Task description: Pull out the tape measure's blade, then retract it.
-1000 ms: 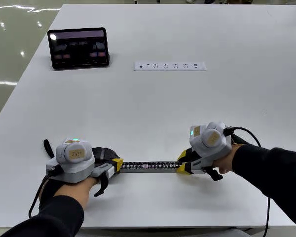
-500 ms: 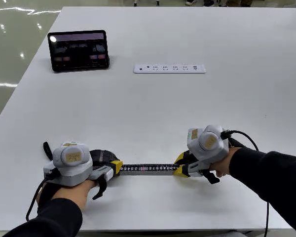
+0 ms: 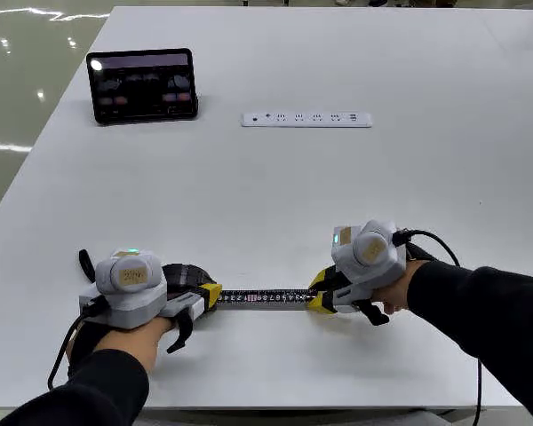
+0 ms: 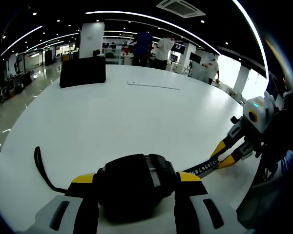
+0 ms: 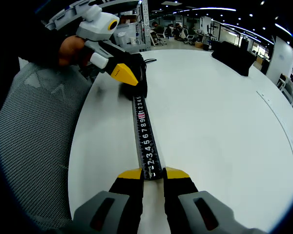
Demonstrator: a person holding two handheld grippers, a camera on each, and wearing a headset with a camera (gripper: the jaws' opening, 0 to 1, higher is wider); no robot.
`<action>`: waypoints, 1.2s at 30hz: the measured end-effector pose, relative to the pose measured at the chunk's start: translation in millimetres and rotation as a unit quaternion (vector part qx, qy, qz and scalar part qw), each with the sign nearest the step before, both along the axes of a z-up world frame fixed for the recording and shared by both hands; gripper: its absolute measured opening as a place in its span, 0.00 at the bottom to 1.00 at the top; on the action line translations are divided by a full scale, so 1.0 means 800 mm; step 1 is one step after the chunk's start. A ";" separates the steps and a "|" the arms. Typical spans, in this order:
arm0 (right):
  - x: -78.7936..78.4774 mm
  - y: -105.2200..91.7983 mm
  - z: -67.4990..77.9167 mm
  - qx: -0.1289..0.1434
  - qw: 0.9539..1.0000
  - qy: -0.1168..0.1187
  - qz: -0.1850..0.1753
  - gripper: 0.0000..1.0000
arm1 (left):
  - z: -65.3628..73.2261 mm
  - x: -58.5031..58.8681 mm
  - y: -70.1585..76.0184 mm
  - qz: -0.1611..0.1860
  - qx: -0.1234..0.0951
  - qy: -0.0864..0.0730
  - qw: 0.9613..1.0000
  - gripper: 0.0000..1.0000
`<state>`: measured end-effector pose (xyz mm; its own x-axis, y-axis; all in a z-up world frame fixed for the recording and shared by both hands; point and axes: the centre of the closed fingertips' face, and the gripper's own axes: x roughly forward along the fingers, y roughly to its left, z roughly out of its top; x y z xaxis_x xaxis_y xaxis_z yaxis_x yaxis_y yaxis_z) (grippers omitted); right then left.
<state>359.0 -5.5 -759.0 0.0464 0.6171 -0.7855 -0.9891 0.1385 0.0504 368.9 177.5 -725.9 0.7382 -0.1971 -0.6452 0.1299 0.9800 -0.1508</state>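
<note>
The black tape measure body lies on the white table at the near left, and my left gripper is shut on it. In the left gripper view the body sits between the yellow-tipped jaws. A short stretch of numbered blade runs rightwards from it, flat on the table. My right gripper is shut on the blade's end; in its own view the blade leads from the pinched tip back to the body and the left gripper.
A dark tablet stands at the far left and a white power strip lies beyond the middle. The tape's black wrist strap trails left of the body. The table's near edge is close below both hands. A mesh chair stands beside the table.
My right gripper has slid a little left towards the tape body, so the exposed blade is somewhat shorter. The left gripper and the body have stayed in place.
</note>
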 end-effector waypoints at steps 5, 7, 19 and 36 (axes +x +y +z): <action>0.001 0.003 0.000 0.003 1.000 -0.005 0.004 0.11 | 0.000 0.000 0.000 0.000 0.000 0.000 1.000 0.58; 0.002 0.005 0.000 0.005 1.000 -0.004 -0.001 0.11 | 0.001 0.000 0.000 0.001 -0.001 0.000 1.000 0.58; 0.001 0.014 -0.001 0.013 1.000 0.007 -0.005 0.10 | 0.000 0.000 -0.001 -0.001 0.000 0.000 1.000 0.58; 0.000 0.028 0.001 0.017 1.000 0.015 -0.008 0.10 | 0.000 0.000 -0.001 0.000 0.000 0.001 1.000 0.58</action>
